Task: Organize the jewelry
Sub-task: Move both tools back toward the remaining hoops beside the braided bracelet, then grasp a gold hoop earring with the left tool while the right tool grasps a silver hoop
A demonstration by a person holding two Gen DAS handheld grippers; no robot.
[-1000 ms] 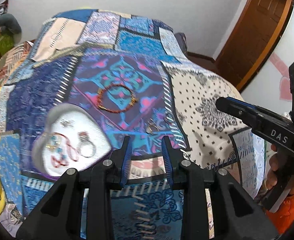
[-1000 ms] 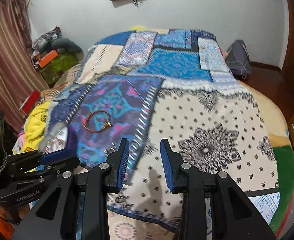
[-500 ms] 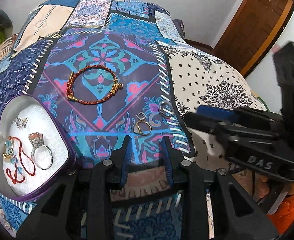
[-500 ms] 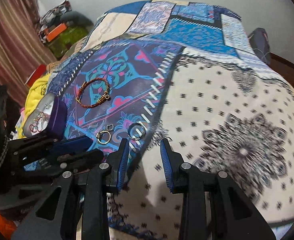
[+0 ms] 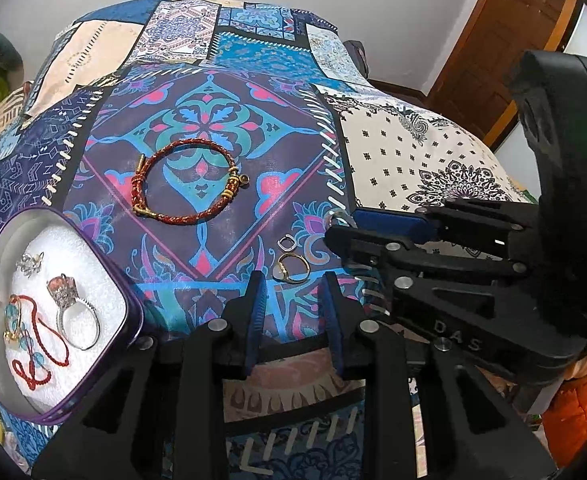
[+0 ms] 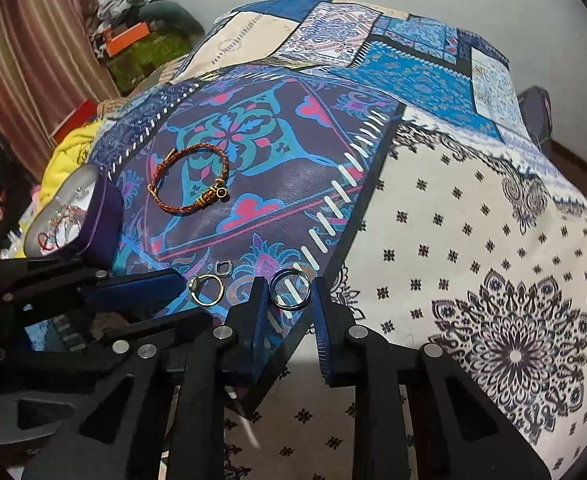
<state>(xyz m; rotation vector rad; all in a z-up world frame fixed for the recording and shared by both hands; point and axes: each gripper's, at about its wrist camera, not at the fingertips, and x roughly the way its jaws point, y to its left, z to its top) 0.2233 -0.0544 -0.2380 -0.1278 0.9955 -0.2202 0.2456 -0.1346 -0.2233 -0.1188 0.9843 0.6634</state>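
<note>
A red braided bracelet with gold clasps lies on the patterned bedspread. A gold ring and a small silver square ring lie just ahead of my open left gripper. A purple tin with white foam at the left holds a stone ring, a red cord and other small pieces. My right gripper is open, its fingers straddling a dark band ring on the bedspread. The bracelet, gold ring and tin also show there.
A wooden door stands at the back right. Clothes and boxes are piled by a striped curtain left of the bed. A yellow cloth lies beside the tin.
Both grippers have dropped closer to the bedspread. The right gripper now straddles the dark band ring. The left gripper has neared the gold ring.
</note>
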